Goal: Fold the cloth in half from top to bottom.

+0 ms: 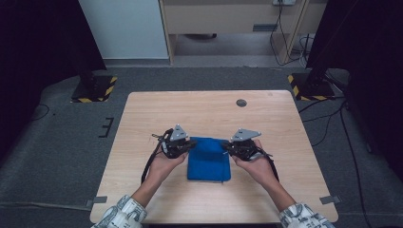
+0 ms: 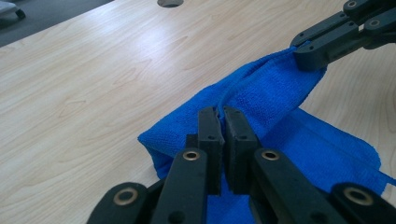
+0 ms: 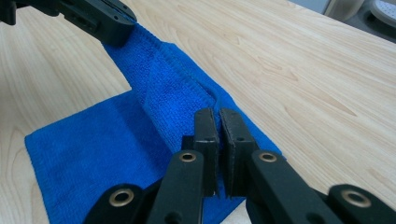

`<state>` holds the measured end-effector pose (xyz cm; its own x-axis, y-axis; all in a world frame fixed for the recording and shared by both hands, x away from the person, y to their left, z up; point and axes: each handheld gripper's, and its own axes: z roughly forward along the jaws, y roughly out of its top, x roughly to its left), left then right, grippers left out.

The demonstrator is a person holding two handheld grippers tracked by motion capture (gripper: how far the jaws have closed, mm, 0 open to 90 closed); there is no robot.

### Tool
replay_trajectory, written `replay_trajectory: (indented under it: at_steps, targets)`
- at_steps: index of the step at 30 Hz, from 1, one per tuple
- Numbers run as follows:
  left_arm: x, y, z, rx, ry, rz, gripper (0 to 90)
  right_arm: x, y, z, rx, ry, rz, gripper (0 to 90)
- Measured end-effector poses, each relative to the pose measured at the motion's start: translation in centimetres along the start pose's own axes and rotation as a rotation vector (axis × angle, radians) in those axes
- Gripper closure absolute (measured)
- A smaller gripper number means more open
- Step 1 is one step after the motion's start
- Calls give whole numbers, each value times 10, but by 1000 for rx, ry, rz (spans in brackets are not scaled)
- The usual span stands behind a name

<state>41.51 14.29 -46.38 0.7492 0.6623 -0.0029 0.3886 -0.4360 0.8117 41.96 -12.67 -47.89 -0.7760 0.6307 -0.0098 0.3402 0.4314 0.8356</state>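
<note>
Blue cloth (image 1: 208, 159) lies mid-table (image 1: 142, 114), partly folded. Left gripper (image 1: 189, 145) and right gripper (image 1: 228, 146) are each clamped tight on a far corner of the cloth, the far edge lifted. Judged: fold under way, laying down remains. Layers beneath the raised edge are hidden.

Grey carpet (image 1: 57, 142), perhaps a desk (image 1: 228, 19) behind

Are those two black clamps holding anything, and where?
Yes: the blue cloth. The left gripper and right gripper each pinch an end of its far, raised edge.
</note>
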Motion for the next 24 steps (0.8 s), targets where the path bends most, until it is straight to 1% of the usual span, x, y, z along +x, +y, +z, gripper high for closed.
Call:
replay_trajectory:
  at_steps: [10,20,24]
  targets:
    - [-3,-4,-2,-20,-10,-19,861,8,-6,-3,-1,20,-8,864]
    - [-7,-7,-9,-28,-18,-23,854,13,-7,-7,-4,34,-15,863]
    - [-11,-9,-10,-30,-26,-20,853,14,-8,-9,-9,37,-16,863]
